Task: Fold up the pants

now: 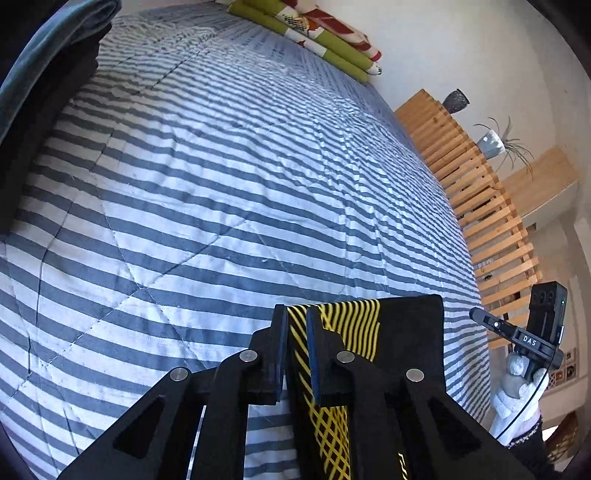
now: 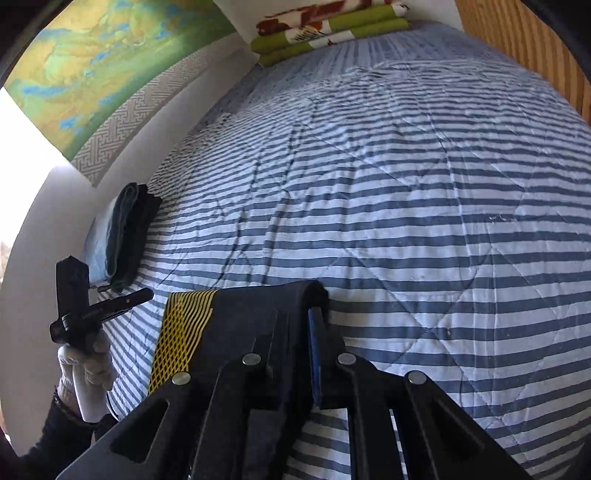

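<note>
Black pants [image 1: 406,332] with a yellow-and-black patterned waistband [image 1: 351,321] lie on the striped quilt [image 1: 221,184], at the near edge of both views. My left gripper [image 1: 296,314] sits at the waistband. Its jaws stand a little apart, with the patterned band showing in the gap. My right gripper [image 2: 299,314] is at the other corner of the pants [image 2: 243,317]. Dark cloth lies over its left finger and a narrow gap shows beside the blue pad [image 2: 316,350]. Each view shows the other gripper, held by a white-gloved hand [image 1: 517,387] [image 2: 88,369].
A stack of folded dark clothes [image 2: 125,236] lies by the wall at the bed's left edge. Folded green and red floral bedding [image 1: 314,33] sits at the far end. A slatted wooden frame [image 1: 480,206] with potted plants [image 1: 491,142] borders the right side.
</note>
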The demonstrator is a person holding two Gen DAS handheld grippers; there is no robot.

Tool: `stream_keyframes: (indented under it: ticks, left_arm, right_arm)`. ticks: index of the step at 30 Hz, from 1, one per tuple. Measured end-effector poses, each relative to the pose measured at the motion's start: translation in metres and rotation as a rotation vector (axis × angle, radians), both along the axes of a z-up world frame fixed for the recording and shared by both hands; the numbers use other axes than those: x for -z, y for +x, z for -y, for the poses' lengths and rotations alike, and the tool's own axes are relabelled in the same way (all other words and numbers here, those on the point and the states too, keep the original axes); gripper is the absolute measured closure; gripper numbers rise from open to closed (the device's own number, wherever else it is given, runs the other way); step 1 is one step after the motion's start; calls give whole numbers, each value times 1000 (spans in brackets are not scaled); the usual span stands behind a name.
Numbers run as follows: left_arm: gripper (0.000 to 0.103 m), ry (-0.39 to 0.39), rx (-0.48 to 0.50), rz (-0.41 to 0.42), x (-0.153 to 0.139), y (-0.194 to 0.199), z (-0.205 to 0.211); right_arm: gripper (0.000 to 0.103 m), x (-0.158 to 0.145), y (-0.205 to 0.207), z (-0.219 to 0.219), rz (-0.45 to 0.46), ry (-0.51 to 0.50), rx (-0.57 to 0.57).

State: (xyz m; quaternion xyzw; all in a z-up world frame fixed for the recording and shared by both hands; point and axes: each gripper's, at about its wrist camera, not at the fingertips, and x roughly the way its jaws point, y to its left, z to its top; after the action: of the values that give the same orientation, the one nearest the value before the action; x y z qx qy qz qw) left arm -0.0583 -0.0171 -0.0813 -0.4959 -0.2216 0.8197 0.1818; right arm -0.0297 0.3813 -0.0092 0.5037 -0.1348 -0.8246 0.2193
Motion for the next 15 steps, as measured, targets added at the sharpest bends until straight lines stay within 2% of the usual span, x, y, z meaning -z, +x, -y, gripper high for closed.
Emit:
stream_keyframes:
  ticks: [2,4,7,9,13,15]
  left_arm:
    - [93,6,69,-30,-9,13,-20]
    - [93,-47,127,-48,-13,23,-45]
    - [93,-63,183,-13,-1,33,-68]
    - [93,-78,177,17,12,35,-73]
    - [93,-158,159,46,34,37,-76]
    - [93,-138,152,54,36,40,-71]
  right_arm:
    - [92,0,8,22,-21,19,-48]
    - [92,11,13,45,-17,54,-92]
    - [92,34,18,61,9,94,-135]
    - [92,54,18,64,45,117,-131]
    - [94,79,20,58,90,115,-111]
    - [94,76,23,55,86,108,-111]
